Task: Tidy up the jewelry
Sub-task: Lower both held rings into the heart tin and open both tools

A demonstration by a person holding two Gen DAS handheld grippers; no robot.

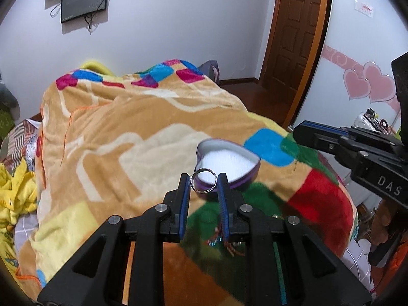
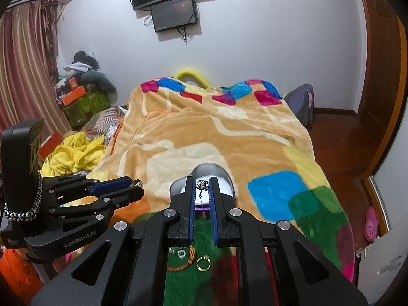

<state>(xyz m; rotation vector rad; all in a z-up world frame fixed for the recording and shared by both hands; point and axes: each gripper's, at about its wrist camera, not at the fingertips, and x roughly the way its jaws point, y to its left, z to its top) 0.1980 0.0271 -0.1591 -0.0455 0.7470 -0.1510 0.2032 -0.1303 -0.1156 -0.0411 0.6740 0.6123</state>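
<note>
Between the blue pads of our left gripper (image 1: 204,182) we held a silver ring (image 1: 203,180) clamped upright, its hoop facing the left wrist camera. Just beyond the tips, toward one o'clock, sat the open heart-shaped box (image 1: 251,172), purple-walled with a white lining, on the patchwork blanket (image 1: 114,132). The ring overlapped the box's near rim in that view; we could not tell whether the two touched. Under the left fingers, at about five o'clock, a beaded orange strand (image 1: 230,248) lay on a green patch of the blanket. At three o'clock our right gripper (image 1: 306,130) reached in from the edge of the frame.

In the right wrist view, our left gripper (image 2: 136,187) showed at nine o'clock, with a glint of the silver ring (image 2: 137,182) at its tips. At the centre, our right gripper (image 2: 202,185) was closed on a small silver pendant (image 2: 201,184), a thin chain hanging down from it between the pads. The heart-shaped box (image 2: 214,172) lay straight ahead at twelve o'clock, blurred and partly hidden by the fingers. Below the right fingers, at six o'clock, more jewelry rested on the green patch: a small clear ring (image 2: 181,253), an orange beaded bracelet (image 2: 190,258) and a gold ring (image 2: 203,263), close together.
</note>
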